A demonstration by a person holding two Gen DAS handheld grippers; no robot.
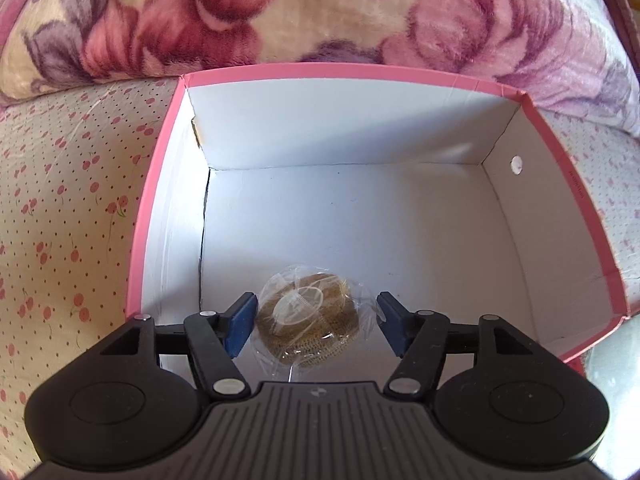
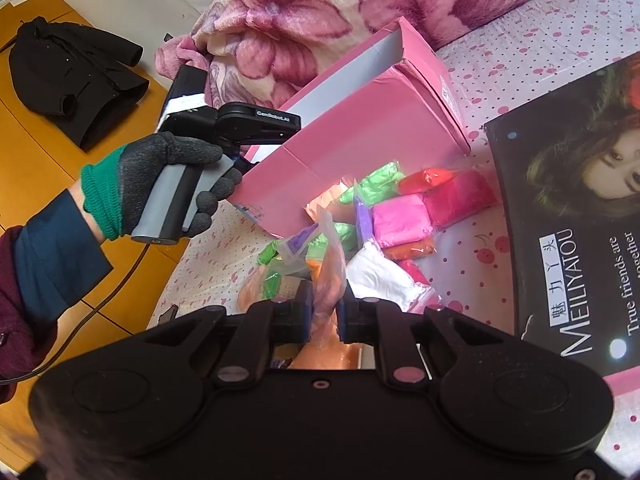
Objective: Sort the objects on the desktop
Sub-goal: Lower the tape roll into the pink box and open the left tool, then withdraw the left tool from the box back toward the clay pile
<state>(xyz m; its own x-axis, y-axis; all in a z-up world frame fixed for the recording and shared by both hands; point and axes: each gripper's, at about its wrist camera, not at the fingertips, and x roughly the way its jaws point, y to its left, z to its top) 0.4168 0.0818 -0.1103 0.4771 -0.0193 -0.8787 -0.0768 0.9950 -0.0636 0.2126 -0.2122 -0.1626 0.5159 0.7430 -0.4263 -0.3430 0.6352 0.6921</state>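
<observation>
The bed (image 2: 500, 92) with the cherry-print sheet has an open pink cardboard box (image 1: 552, 184) on it. The left gripper (image 1: 316, 322) is down inside, jaws spread wide around a plastic-wrapped brownish roll (image 1: 308, 320) on the box floor. The right gripper (image 2: 322, 312) pinches an orange clay packet (image 2: 330, 276) from the colourful pile.

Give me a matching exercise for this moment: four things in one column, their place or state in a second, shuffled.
1. clear-wrapped brown mesh roll
2. left gripper
3. right gripper
4. black glossy poster with a woman's face

a. shut on a clear orange plastic packet
b. flat on the cherry-print sheet
c. on the pink cardboard box's white floor
d. open

Pairs: 1-c, 2-d, 3-a, 4-b
</observation>
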